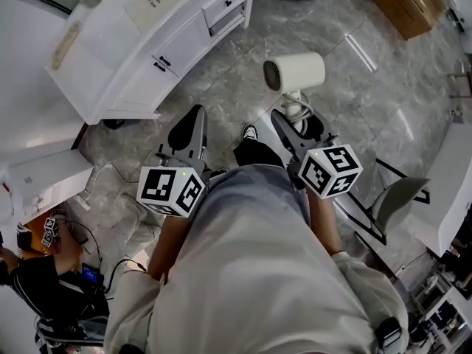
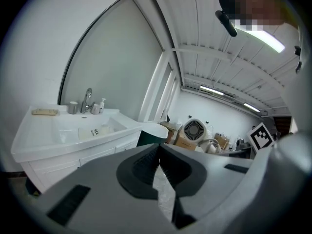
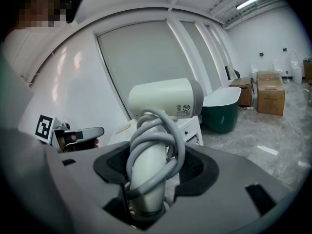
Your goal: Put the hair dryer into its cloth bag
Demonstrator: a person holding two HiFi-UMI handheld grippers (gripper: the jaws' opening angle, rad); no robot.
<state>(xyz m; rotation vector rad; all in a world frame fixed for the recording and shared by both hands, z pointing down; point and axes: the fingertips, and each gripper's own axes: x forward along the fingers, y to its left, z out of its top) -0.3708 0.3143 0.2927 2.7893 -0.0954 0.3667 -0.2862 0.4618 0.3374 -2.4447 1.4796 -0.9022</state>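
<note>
Head view looks down over the person's grey shirt to both claws held out above the marble floor. The left claw is pressed together with nothing in it, which probably leaves it free to deal with the bag. The right claw is clamped on the handle of the hair dryer. The dryer stands upright with its barrel at the top, well clear of the floor. In the right gripper view, the grey cord is looped around the handle, so the pads catch both handle and cord and keep the cord from dangling. Farther off stand a white sink cabinet and a cardboard box. No view shows the cloth bag, so the dryer is judged not yet packed. The shirt hides the person's arms and the floor beneath.
</note>
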